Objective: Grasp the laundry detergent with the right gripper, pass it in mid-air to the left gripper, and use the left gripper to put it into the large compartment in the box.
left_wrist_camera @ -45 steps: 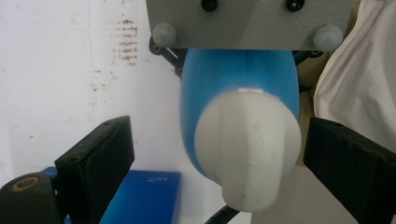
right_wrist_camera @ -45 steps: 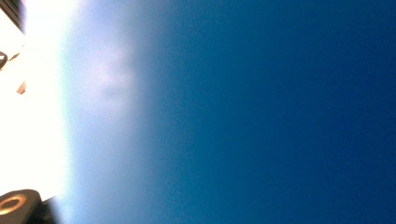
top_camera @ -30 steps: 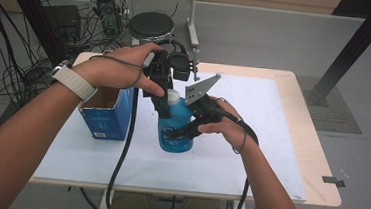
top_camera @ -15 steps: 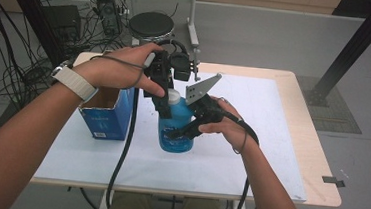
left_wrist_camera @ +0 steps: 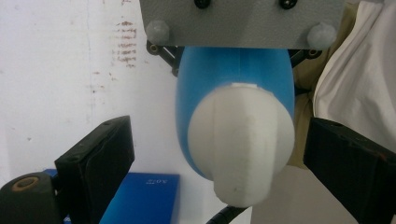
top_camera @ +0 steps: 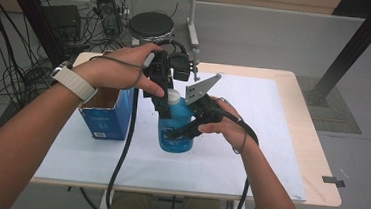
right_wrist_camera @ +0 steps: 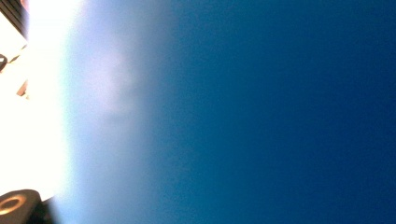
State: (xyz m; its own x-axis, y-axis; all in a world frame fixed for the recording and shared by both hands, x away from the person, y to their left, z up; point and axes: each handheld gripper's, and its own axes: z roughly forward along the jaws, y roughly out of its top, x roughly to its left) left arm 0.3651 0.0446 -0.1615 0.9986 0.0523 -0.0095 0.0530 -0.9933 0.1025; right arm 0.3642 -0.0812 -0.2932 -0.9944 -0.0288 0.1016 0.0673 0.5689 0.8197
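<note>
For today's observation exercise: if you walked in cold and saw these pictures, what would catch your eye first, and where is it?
First, the blue bottle standing mid-table on the white sheet, with the right gripper clamped on its body from the side. Next, its white cap sits between the left gripper's open jaws, neither pad touching it. An open blue box stands just left of the bottle.

The bottle (top_camera: 175, 126) stands mid-table (top_camera: 271, 141). My left claw (top_camera: 160, 90) hangs over the bottle's cap (left_wrist_camera: 240, 144); my right claw (top_camera: 184, 132) grips the bottle's right side. The box (top_camera: 106, 113) sits left of the bottle.
</note>
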